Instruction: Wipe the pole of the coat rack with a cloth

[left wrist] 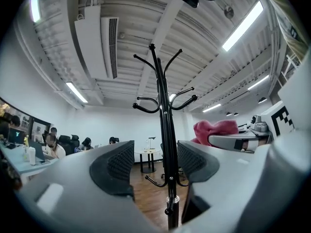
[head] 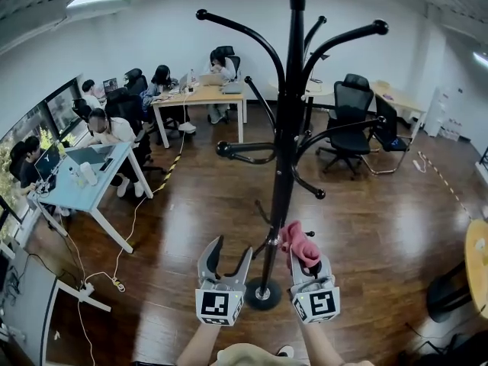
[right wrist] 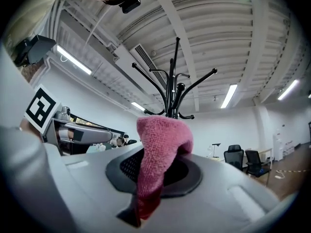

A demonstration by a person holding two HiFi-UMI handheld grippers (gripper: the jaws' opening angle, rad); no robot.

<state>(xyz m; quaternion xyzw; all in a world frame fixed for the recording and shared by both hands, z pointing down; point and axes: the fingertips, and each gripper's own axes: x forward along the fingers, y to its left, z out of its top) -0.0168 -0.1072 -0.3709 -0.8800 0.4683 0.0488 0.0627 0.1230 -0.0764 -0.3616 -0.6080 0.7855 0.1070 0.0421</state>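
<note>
The black coat rack (head: 290, 113) stands on the wood floor (head: 206, 204), its pole (head: 279, 197) rising between the two grippers. The left gripper (head: 231, 248), jaws apart and empty, frames the pole, perhaps to steady it. The right gripper (head: 307, 259) pinches the pink cloth (head: 300, 241) just beside the lower pole, placed to wipe.

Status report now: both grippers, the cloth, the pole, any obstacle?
Left gripper open, empty, facing the pole. Right gripper shut on pink cloth, close beside pole; contact unclear. No obstacle seen at the pole.
</note>
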